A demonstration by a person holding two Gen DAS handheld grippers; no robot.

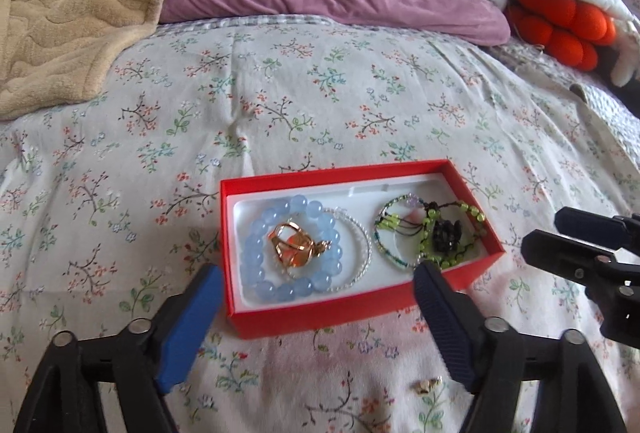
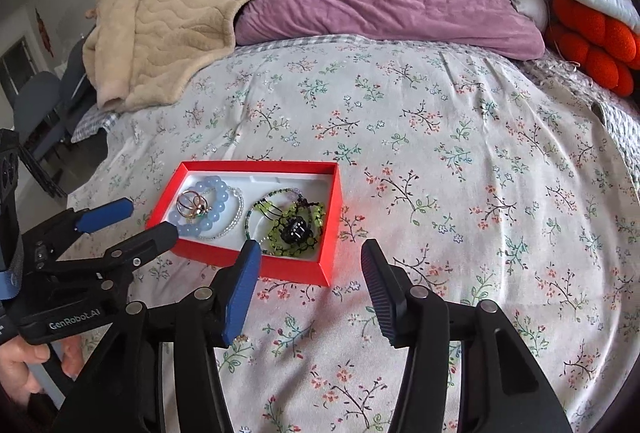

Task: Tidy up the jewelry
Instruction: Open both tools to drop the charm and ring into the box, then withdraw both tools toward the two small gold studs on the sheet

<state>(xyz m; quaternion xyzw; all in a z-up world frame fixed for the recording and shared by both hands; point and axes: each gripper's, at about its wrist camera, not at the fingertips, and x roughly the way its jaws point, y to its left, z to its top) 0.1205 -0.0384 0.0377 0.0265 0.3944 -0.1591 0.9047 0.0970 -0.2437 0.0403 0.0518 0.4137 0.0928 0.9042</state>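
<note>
Jewelry is nearly all in the red box [image 1: 360, 313] on the bed: blue bracelet [image 1: 256, 265], green beads [image 1: 444, 233]. One gold piece [image 1: 428, 386] remains on the bedspread. Both grippers' fingers spread, empty.

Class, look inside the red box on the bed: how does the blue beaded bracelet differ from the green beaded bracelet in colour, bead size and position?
The blue beaded bracelet has large, pale, translucent beads; the green beaded bracelet has small yellow-green beads on dark cord. The blue one lies in the left half of the red box with gold rings inside its loop; the green one lies in the right half with a black ornament on it. Both lie flat on the white lining.
</note>
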